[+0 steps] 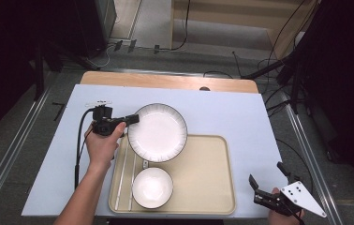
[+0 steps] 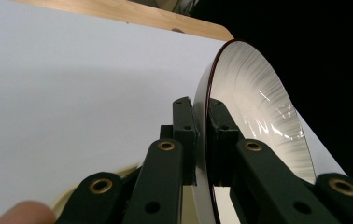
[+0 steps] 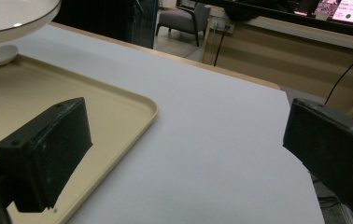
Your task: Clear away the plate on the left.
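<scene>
Left gripper (image 1: pixel 135 118) pinching plate (image 1: pixel 158 132) rim

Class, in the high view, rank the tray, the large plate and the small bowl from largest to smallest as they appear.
1. Tray, clearly largest.
2. Large plate, held up at its rim by the left gripper, so slightly nearer the camera.
3. Small bowl, smallest.

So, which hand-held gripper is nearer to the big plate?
Left. The left hand-held gripper is clamped on the rim of the big plate. The right hand-held gripper is open, far off near the table's front right corner, beyond the tray.
</scene>
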Demonstrator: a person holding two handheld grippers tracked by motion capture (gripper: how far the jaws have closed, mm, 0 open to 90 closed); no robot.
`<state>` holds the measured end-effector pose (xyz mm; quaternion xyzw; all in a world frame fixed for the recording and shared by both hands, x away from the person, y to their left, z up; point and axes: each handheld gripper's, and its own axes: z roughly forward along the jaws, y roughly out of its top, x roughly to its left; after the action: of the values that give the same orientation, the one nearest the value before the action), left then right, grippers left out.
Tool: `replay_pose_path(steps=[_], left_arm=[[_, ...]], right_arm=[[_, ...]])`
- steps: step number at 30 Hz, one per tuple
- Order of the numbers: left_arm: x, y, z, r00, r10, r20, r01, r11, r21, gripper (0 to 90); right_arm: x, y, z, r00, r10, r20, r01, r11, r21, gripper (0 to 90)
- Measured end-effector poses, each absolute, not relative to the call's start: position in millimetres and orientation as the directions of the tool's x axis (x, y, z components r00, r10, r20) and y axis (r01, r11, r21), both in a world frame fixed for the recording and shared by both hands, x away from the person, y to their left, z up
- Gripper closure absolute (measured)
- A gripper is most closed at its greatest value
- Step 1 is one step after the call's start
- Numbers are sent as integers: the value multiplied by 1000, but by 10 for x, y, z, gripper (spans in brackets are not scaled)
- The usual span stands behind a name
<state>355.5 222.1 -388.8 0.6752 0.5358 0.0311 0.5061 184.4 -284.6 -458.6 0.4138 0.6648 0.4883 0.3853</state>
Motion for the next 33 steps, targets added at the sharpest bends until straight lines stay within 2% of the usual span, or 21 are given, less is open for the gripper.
replay_pose_path(steps=[7, 20, 33], left_arm=[[3631, 1999, -3978, 443, 726, -526, 716, 67, 695, 846], [3775, 1689, -4156, 478, 707, -520, 751, -22, 660, 843], [3884, 1514, -4350, 487, 692, -533, 790, -89, 607, 839]], right_arm=[[1842, -2849, -4584, -361, 926, -111, 171, 182, 968, 14], [1836, -2859, -4582, -359, 927, -106, 169, 177, 970, 14], [1826, -2874, -4580, -355, 929, -102, 173, 172, 970, 14]])
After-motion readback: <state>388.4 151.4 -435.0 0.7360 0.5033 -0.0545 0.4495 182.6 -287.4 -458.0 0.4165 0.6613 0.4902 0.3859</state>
